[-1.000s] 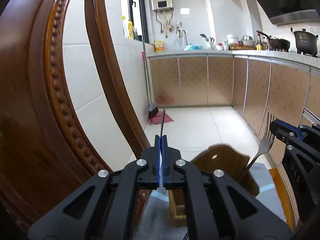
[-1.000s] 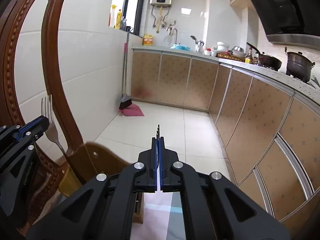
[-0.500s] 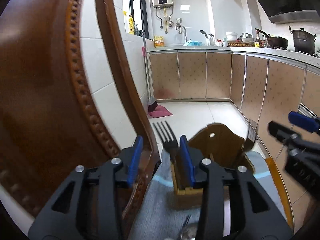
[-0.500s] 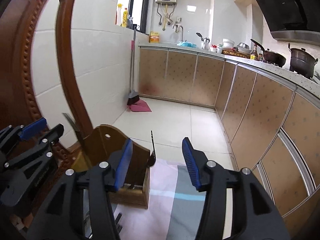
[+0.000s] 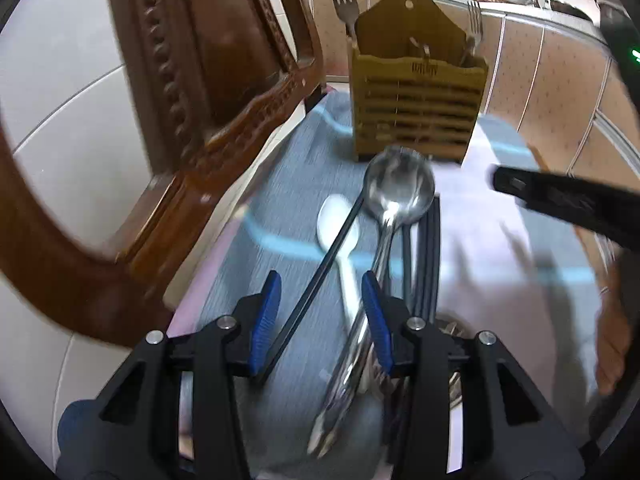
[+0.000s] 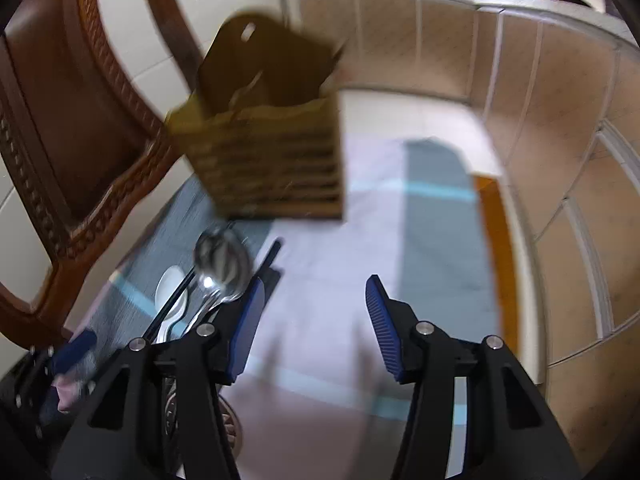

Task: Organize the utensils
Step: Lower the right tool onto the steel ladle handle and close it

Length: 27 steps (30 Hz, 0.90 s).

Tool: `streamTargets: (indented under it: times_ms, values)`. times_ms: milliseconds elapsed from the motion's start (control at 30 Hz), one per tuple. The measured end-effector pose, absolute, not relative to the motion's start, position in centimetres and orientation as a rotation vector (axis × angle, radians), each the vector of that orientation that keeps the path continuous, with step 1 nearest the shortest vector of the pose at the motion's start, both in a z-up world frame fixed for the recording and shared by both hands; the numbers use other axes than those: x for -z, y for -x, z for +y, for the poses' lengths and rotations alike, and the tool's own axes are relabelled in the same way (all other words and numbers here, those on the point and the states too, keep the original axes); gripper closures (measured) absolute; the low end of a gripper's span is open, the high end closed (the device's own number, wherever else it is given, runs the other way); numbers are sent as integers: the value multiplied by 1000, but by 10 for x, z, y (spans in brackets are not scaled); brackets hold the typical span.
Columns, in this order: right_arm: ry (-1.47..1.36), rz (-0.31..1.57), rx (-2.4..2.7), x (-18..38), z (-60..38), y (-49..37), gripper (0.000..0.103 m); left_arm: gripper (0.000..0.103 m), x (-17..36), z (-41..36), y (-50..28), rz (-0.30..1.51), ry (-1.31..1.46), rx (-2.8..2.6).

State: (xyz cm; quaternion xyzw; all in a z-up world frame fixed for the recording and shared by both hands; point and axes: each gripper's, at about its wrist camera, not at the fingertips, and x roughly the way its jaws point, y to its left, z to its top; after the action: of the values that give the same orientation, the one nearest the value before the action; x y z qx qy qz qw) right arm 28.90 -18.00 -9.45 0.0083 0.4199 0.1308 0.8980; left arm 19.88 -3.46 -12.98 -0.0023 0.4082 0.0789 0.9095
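While both tilt downward, left gripper [image 5: 322, 312] and right gripper [image 6: 314, 322] gape empty.

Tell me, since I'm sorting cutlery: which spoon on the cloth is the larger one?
The shiny metal spoon, its round bowl nearest the wooden utensil holder. The small white spoon beside it is slimmer and lies under a black chopstick.

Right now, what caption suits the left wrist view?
Open left gripper above spoons and chopsticks; two forks stand in the wooden holder.
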Motion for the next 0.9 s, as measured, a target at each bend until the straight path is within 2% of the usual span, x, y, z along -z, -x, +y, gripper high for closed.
streamTargets:
  times_ms: [100, 233, 433, 533, 600, 667, 900]
  values:
    - [-77, 886, -335, 111, -162, -298, 50, 51, 128, -25, -191, 837, 24, -163]
    - [-206, 932, -369, 129, -152, -312, 50, 51, 128, -20, -186, 840, 43, -147]
    - [-252, 946, -399, 137, -146, -327, 50, 49, 134, -17, -189, 859, 68, -139]
    - [-259, 954, -420, 136, -142, -333, 71, 48, 134, -18, -189, 860, 68, -137]
    - [-258, 961, -434, 135, -140, -334, 90, 47, 134, -20, -190, 862, 68, -135]
    - [-258, 967, -450, 135, -138, -335, 100, 47, 134, -21, -189, 864, 66, -132]
    - [-253, 934, -474, 120, -143, -319, 100, 46, 134, -25, -191, 869, 60, -127]
